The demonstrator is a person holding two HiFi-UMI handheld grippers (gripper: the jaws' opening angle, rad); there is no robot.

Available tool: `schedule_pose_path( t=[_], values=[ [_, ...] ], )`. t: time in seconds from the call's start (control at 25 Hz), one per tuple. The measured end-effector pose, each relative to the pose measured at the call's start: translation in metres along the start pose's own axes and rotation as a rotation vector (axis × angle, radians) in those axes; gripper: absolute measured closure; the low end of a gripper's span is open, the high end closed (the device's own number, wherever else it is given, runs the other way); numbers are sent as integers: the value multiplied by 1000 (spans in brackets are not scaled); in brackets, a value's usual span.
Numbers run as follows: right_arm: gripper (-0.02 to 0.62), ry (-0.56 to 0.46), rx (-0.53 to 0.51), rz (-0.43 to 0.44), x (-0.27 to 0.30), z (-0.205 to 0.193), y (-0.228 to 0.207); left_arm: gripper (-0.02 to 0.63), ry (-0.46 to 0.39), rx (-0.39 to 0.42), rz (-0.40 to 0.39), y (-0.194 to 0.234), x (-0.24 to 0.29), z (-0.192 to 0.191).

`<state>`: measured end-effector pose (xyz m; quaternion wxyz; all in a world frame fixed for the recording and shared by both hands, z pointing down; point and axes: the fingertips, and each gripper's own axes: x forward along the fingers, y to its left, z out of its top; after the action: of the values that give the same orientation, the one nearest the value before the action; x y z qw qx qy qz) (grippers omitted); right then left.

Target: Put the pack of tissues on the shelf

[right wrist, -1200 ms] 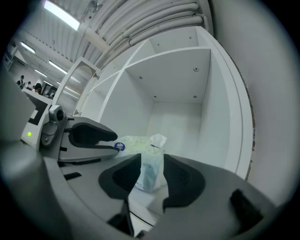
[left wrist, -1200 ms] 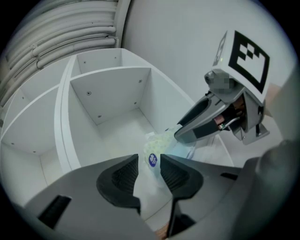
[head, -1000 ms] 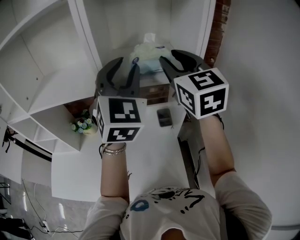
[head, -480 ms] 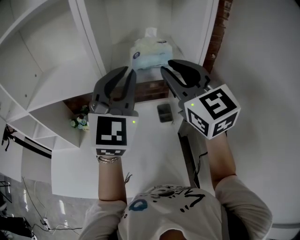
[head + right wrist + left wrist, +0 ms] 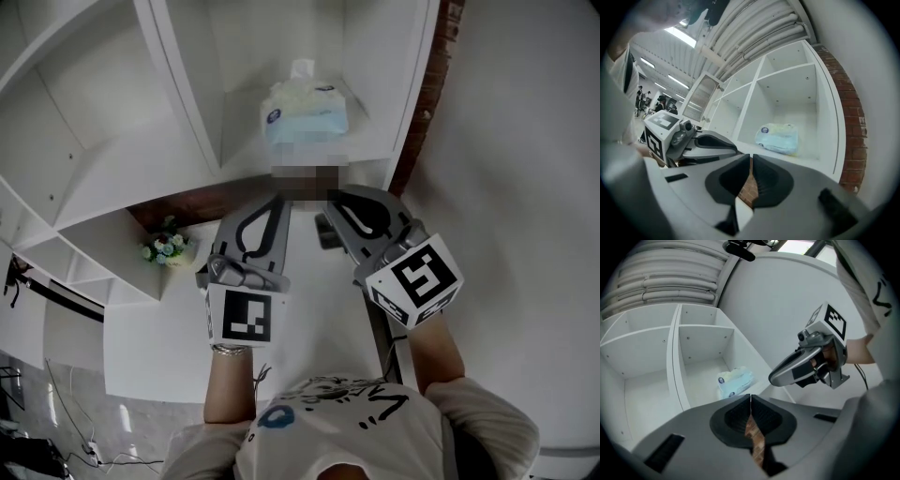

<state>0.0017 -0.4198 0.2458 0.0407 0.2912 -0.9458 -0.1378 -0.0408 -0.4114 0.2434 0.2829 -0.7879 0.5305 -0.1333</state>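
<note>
The pack of tissues (image 5: 305,117), pale blue and white, lies on the floor of a white shelf compartment (image 5: 370,141), free of both grippers. It also shows in the left gripper view as the pack (image 5: 735,382) and in the right gripper view as the pack (image 5: 778,137). My left gripper (image 5: 274,200) hangs below and in front of the shelf, shut and empty (image 5: 750,395). Beside it my right gripper (image 5: 338,195) is shut too, with only a thin slit at its tips (image 5: 752,156). Both have just been closing on nothing.
Under the shelf runs a white table (image 5: 309,309) with a small flower pot (image 5: 167,248) at the left and a dark little box (image 5: 325,232) near the grippers. A brick wall strip (image 5: 422,112) borders the shelf's right side. More white compartments (image 5: 94,103) lie to the left.
Both grippers have drawn back and down from the shelf toward the person and gone from wide open to shut. The pack stays on the shelf.
</note>
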Motion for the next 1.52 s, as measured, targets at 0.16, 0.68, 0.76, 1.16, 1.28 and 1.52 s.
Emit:
schedule_pose_path(
  t=[0.16, 0.68, 0.76, 1.16, 1.28, 1.52],
  values=[
    [557, 42, 38, 57, -4, -28, 21, 591, -12, -203, -59, -22, -7, -20],
    [558, 105, 215, 157, -22, -92, 60, 591, 58, -483, -179, -67, -38, -72],
    [558, 106, 225, 179, -24, -98, 68, 591, 53, -511, -200, -74, -43, -75],
    [559, 165, 269, 245, -37, -133, 105, 591, 84, -623, -273, -108, -70, -97],
    [558, 190, 304, 253, -41, -141, 112, 591, 104, -641, -294, -120, -76, -104],
    [561, 264, 379, 255, -49, -171, 126, 591, 112, -692, -335, -137, -85, -110]
  ],
)
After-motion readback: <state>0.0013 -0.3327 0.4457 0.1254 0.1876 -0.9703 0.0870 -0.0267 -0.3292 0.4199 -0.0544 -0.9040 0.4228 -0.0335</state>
